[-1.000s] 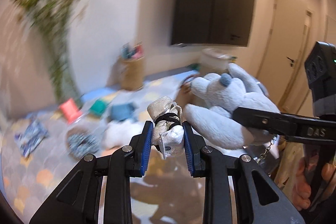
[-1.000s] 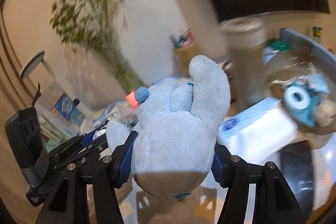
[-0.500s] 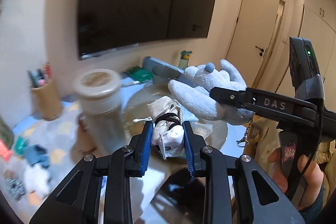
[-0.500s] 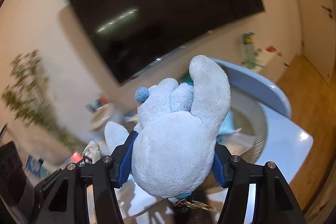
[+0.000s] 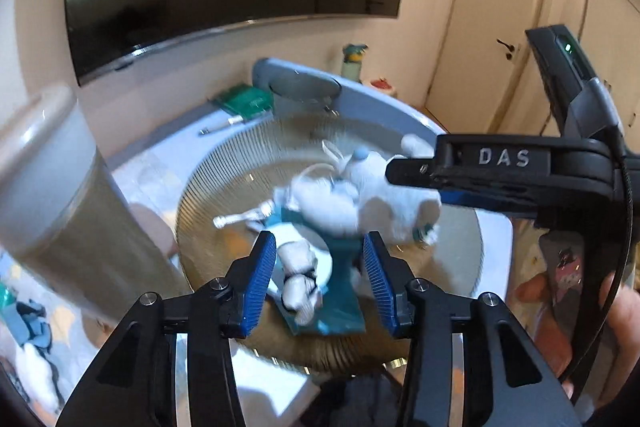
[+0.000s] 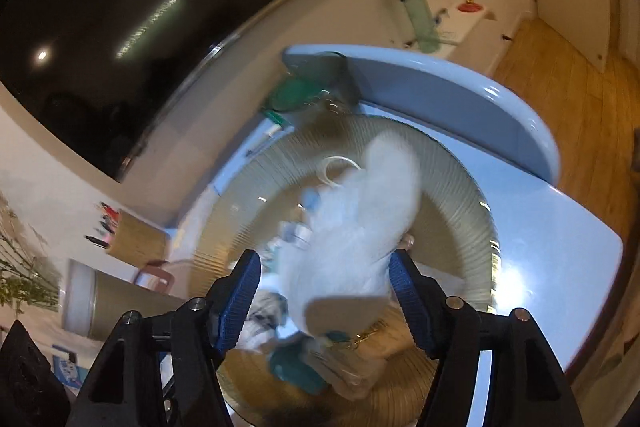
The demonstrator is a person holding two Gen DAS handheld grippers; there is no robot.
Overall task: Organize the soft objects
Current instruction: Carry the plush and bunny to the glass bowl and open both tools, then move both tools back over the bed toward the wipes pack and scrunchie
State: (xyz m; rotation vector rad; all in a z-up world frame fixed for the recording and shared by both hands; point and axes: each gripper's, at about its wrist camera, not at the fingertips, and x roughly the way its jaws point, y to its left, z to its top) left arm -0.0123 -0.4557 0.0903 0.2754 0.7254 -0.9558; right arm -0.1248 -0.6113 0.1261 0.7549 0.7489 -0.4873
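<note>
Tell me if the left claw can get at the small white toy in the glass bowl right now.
Probably yes. The left claw is open and empty, and the small white toy lies right between its pads in the glass bowl. Only the plush bunny under the right claw sits close behind.

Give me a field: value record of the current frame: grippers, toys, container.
left gripper: open, nothing between the pads, above the bowl
right gripper: open, pads apart from the plush
plush bunny: pale blue-white, motion-blurred, over or in the bowl; cannot tell if it has landed
small wrapped toy: white with black bands, lying in the bowl on a teal item
ribbed glass bowl: on the light blue tabletop, holds several items
lidded jar: beside the bowl, blurred
</note>
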